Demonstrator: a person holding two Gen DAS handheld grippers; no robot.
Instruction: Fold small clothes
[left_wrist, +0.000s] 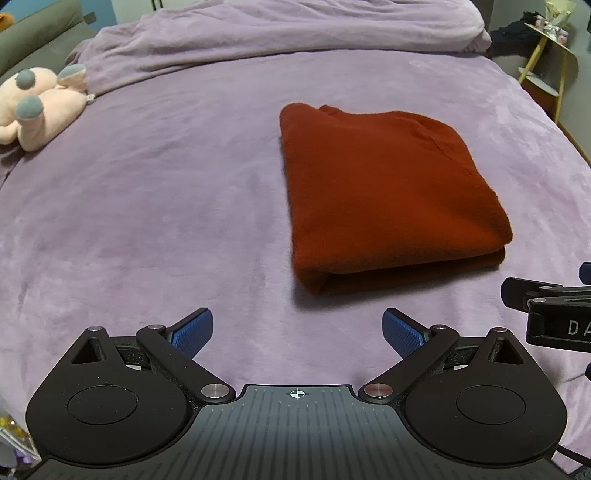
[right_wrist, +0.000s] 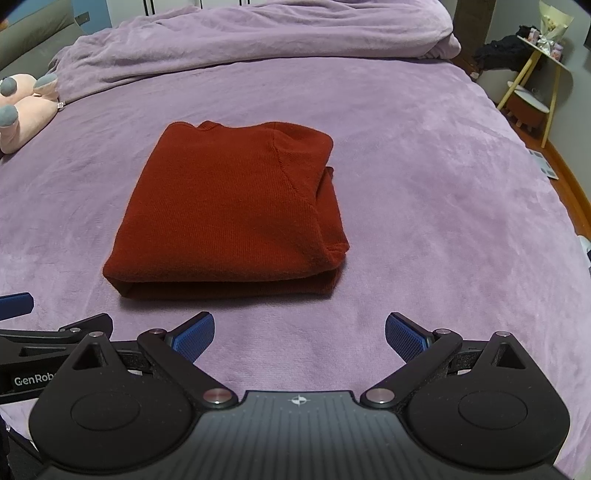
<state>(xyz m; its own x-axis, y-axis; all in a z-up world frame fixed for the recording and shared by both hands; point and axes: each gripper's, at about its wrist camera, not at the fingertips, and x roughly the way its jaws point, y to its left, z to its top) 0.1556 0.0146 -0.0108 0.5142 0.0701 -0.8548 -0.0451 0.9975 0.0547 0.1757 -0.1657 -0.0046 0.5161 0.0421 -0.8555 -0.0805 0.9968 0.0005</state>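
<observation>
One rust-red knitted garment (left_wrist: 388, 192), folded into a thick rectangular bundle, is lying flat on the lilac plush bedspread (left_wrist: 155, 206). From the left wrist view it is sitting ahead of the left gripper (left_wrist: 297, 332) and off to its right, well clear of the blue ribbed pads (left_wrist: 194, 330), with a strip of bare bedspread showing between the nearest fold and the fingertips. From the right wrist view the same garment (right_wrist: 229, 214) is lying ahead of the right gripper (right_wrist: 299, 334) and to its left, again apart from the pads (right_wrist: 406, 336) and touching neither.

Both grippers are hovering low over the bedspread (right_wrist: 424, 184) side by side, each with its jaws spread wide and holding nothing. The right gripper's black frame is poking into the right edge of the left view, and the left gripper's frame and one blue pad are showing at the left edge of the right view.

Counting the rest: one pink plush toy with grey tips (left_wrist: 37, 107) is lying at the far left of the bed, one bunched lilac duvet (left_wrist: 280, 33) is stretching across the far end, and one yellow-legged side table (right_wrist: 535, 77) is standing beyond the bed on the right.
</observation>
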